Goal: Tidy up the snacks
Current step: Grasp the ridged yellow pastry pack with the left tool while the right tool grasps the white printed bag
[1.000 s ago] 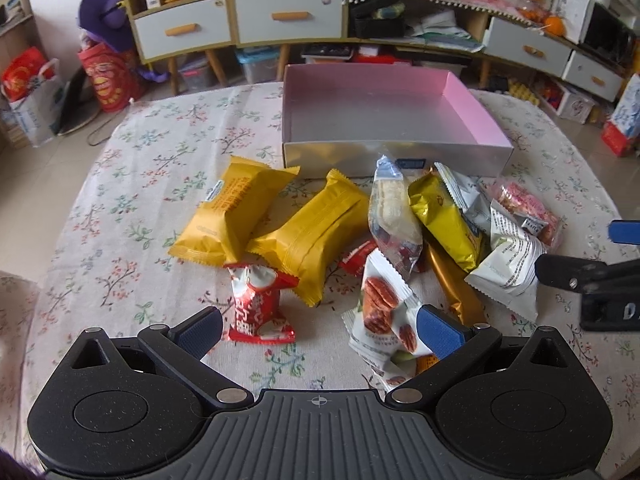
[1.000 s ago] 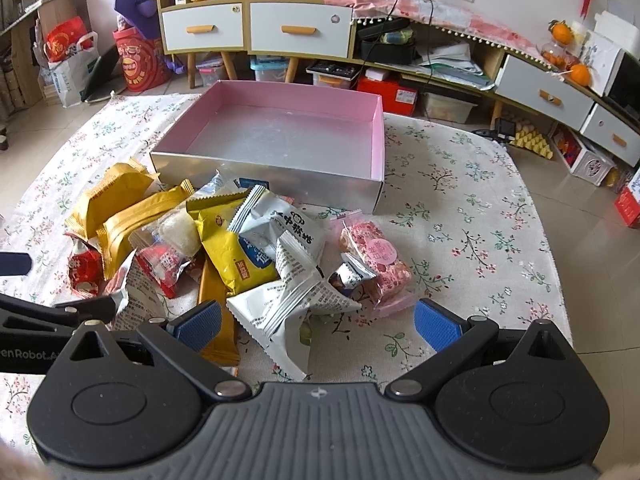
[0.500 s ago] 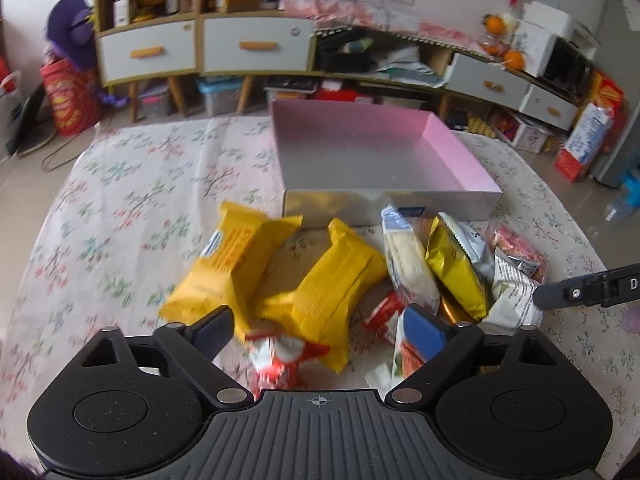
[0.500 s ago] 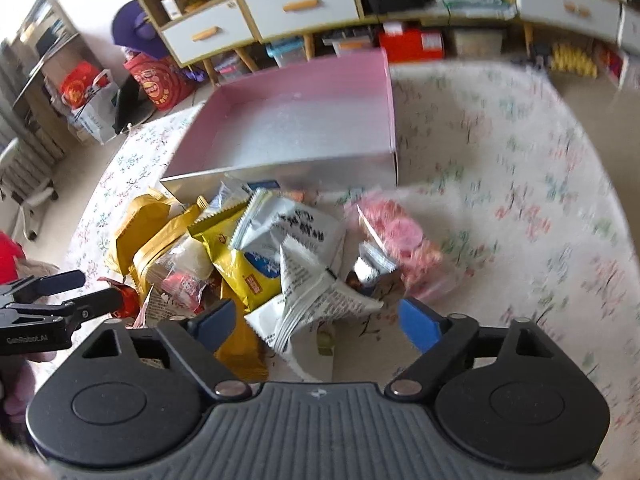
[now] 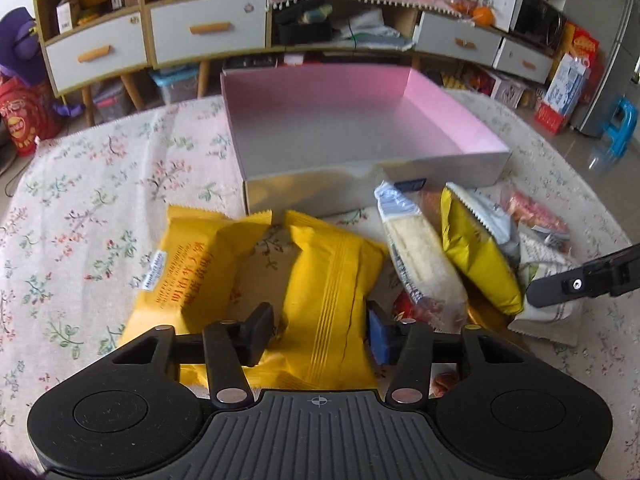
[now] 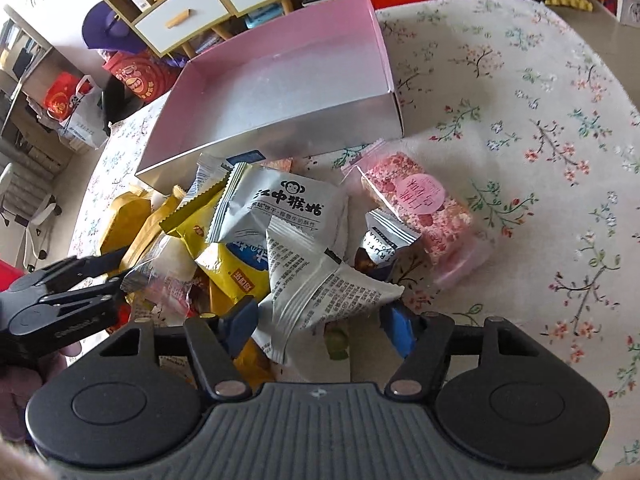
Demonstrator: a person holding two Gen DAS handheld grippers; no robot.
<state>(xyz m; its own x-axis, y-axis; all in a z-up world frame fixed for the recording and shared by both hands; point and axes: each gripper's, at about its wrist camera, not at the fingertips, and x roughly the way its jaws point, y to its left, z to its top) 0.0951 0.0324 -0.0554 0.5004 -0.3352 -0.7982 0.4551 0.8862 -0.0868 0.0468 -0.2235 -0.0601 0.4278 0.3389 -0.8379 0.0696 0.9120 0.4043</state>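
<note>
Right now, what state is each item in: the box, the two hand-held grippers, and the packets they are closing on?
Pink-lined silver cardboard box: open-topped, nothing inside.
Left hand-held gripper: fingers either side of the plain yellow packet.
Plain yellow snack packet: sealed, lying on the tablecloth.
Right hand-held gripper: fingers either side of the silver packet.
Crinkled silver snack packet: sealed, atop the pile.

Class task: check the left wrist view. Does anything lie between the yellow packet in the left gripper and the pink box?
Nothing visible does. The left gripper straddles the yellow packet; only bare tablecloth separates it from the pink box.
</note>
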